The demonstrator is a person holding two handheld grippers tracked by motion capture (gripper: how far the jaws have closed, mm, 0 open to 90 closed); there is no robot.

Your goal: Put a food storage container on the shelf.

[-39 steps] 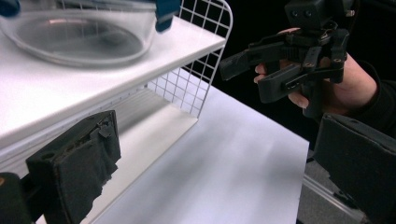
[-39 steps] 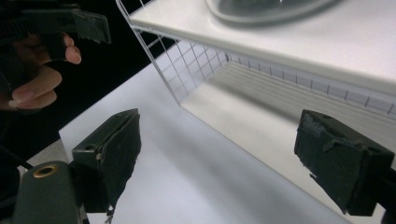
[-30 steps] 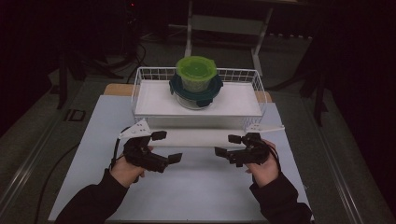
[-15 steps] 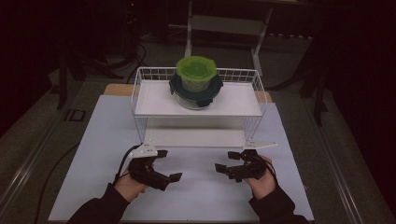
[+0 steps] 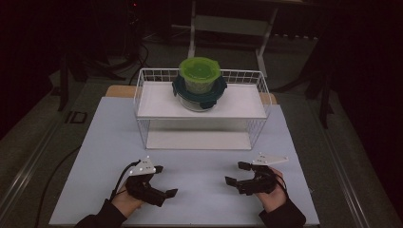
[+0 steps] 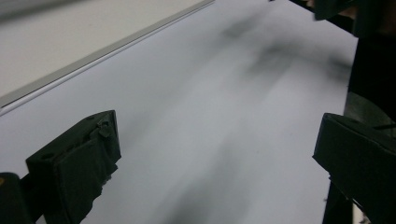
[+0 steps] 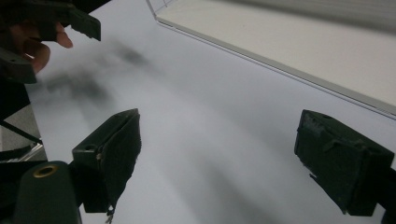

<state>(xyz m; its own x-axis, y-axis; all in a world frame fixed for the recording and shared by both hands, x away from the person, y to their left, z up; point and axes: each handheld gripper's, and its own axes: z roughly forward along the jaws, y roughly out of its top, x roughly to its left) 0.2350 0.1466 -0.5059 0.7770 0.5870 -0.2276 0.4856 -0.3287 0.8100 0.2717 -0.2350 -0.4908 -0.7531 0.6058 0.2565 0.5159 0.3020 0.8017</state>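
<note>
- Near edge of pale blue table mat [image 5: 199, 142]: left gripper [image 5: 161, 183] and right gripper [image 5: 235, 173], both spread wide, grasping nothing.
- Farther back — green-lidded round container [image 5: 199, 76] stacked on dark teal-lidded glass bowl [image 5: 199, 97], atop white wire shelf rack [image 5: 142, 102].
- Probable step: idle between moves; next, a forward reach to the stack.

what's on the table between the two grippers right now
Nothing. In the high view, the stretch of white table between the left gripper and the right gripper is bare; both sets of jaws are open and empty.
</note>
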